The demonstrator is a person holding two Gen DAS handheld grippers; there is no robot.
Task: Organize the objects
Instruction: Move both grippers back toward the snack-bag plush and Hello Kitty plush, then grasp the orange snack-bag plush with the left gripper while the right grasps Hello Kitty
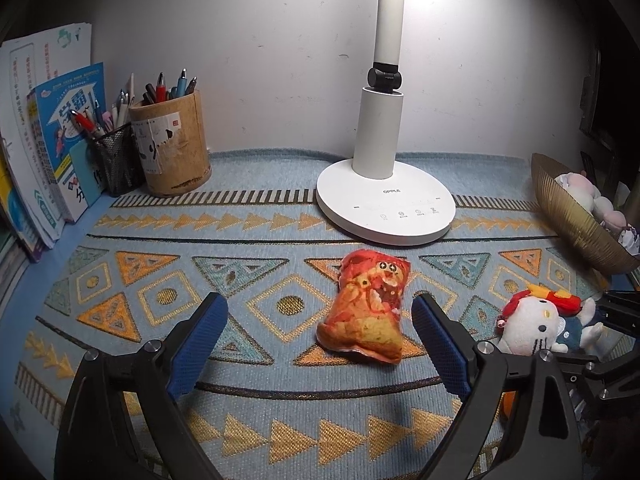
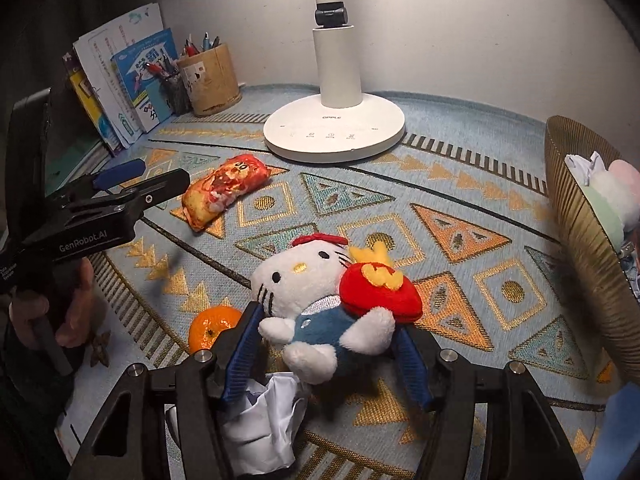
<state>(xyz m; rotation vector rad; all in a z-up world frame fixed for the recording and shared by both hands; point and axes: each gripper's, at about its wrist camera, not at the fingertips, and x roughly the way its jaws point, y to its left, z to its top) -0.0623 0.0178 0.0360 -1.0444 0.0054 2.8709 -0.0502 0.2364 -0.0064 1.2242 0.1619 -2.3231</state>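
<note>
An orange-red snack-bag plush (image 1: 370, 304) lies on the patterned mat, between and just beyond the open blue pads of my left gripper (image 1: 320, 320); it also shows in the right wrist view (image 2: 222, 190). My right gripper (image 2: 328, 330) is shut on a white cat plush (image 2: 308, 300) in a blue outfit with a red bow, held just above the mat. The cat plush also shows at the right of the left wrist view (image 1: 536, 326). The left gripper shows at the left of the right wrist view (image 2: 132, 182).
A white desk lamp (image 1: 384, 200) stands at the back. Pen holders (image 1: 174, 144) and books (image 1: 52, 152) stand at the back left. A gold ribbed basket (image 2: 580, 216) with soft toys sits at the right. An orange (image 2: 212, 326) and crumpled paper (image 2: 268, 420) lie near my right gripper.
</note>
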